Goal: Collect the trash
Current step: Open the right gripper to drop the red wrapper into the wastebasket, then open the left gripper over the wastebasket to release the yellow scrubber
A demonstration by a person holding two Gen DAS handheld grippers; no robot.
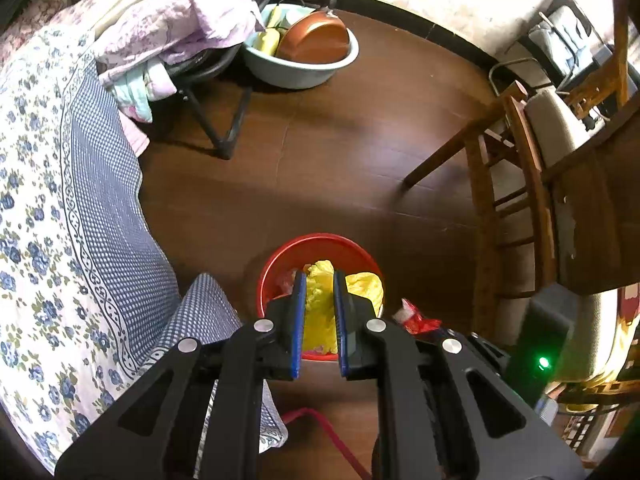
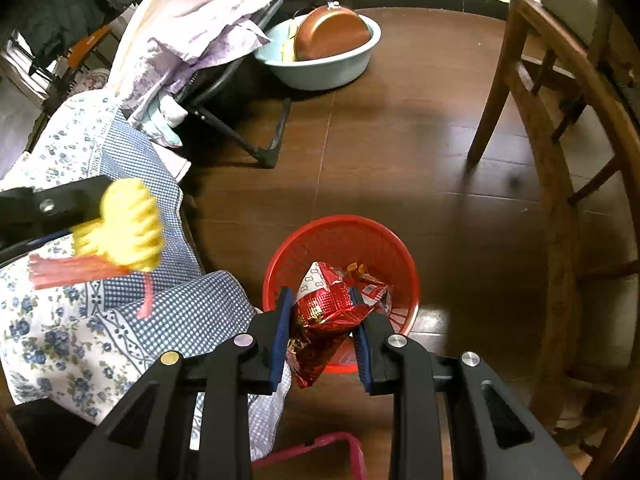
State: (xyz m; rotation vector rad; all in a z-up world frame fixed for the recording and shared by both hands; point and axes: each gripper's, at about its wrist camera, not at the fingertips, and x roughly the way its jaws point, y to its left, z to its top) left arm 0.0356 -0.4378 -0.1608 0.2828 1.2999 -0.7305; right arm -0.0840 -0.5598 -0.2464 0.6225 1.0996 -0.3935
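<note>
Trash in both claws, right above the red basket (image 2: 340, 221) on the dark wooden floor (image 2: 400, 152). Red foil wrapper (image 2: 320, 320) pinched between the blue pads of the right gripper (image 2: 320, 294), jaws narrow around it, lower end hanging free below the fingers, just over the near rim of the basket. More red wrappers (image 2: 370, 282) already inside the basket. Yellow crumpled trash (image 1: 318, 312) clamped in the left gripper (image 1: 319, 278), jaws almost fully closed on it, a pink-red strip (image 2: 76, 270) sticking out of it in the right wrist view. Held to the left of the basket in that view, over the hanging edge of a floral bedsheet (image 2: 60, 340); in the left wrist view seen in line with the basket opening. Bedsheet edge just beside the basket. Farther back, a folding chair (image 2: 256, 136) loaded with purple cloth (image 2: 192, 28). Behind it a pale blue basin (image 2: 332, 68) on the floor, with a copper pan (image 2: 332, 32) standing tilted inside. At the right side, a wooden chair (image 2: 532, 92), well apart from the basket.
</note>
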